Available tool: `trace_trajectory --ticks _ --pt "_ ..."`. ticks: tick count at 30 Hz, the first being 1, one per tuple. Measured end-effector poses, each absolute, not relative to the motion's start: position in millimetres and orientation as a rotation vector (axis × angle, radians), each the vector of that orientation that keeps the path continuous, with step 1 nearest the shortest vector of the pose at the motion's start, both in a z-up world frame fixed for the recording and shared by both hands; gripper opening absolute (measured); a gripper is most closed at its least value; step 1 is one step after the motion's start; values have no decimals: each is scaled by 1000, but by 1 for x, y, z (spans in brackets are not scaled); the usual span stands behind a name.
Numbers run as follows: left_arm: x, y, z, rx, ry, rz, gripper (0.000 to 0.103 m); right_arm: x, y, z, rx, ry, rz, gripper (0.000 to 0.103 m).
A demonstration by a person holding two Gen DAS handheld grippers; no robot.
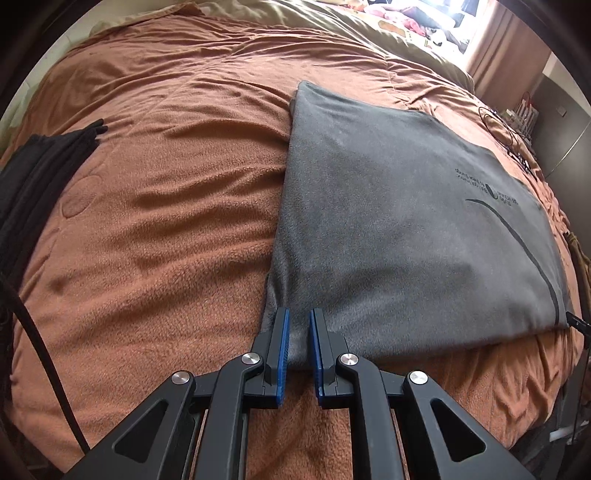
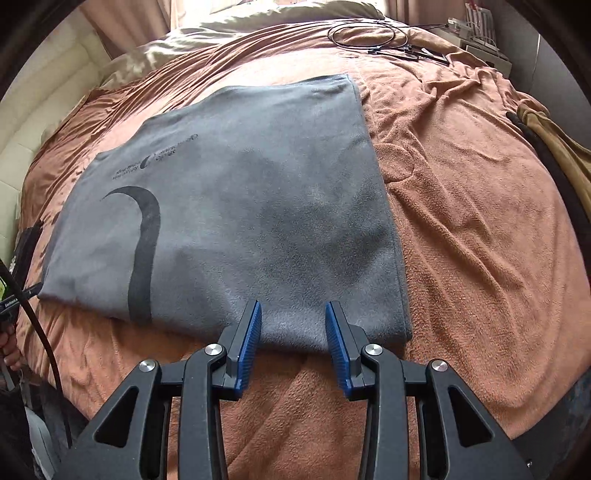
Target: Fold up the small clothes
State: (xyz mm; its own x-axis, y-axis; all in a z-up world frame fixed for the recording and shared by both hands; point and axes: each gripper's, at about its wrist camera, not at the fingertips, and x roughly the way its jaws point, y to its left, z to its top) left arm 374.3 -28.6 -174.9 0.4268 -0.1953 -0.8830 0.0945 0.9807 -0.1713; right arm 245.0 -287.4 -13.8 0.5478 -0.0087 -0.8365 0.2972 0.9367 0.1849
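Observation:
A grey fleece cloth (image 1: 399, 221) with a dark curved logo lies folded flat on the orange bed blanket (image 1: 166, 221). My left gripper (image 1: 299, 317) is open with a narrow gap over the cloth's near left corner, holding nothing. In the right wrist view the same grey cloth (image 2: 258, 203) lies flat, and my right gripper (image 2: 293, 310) is open wider over its near edge, toward the near right corner, holding nothing. Whether the pads touch the cloth I cannot tell.
A black garment (image 1: 40, 177) lies at the bed's left edge. A tan and black item (image 2: 554, 147) lies at the right edge. Black cables (image 2: 388, 40) lie at the far right corner. Pale bedding (image 2: 258, 22) lies at the head. The orange blanket (image 2: 480, 221) covers the bed.

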Motion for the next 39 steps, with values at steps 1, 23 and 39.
trace_trajectory --ticks 1,23,39 --pt "372 -28 -173 -107 1116 -178 12 244 -286 -10 326 968 -175 33" --pt "377 -146 -161 -108 1057 -280 12 291 -235 -1 270 904 -125 33" --pt "358 -162 -185 -10 1049 -292 20 282 -210 -28 169 959 -145 34"
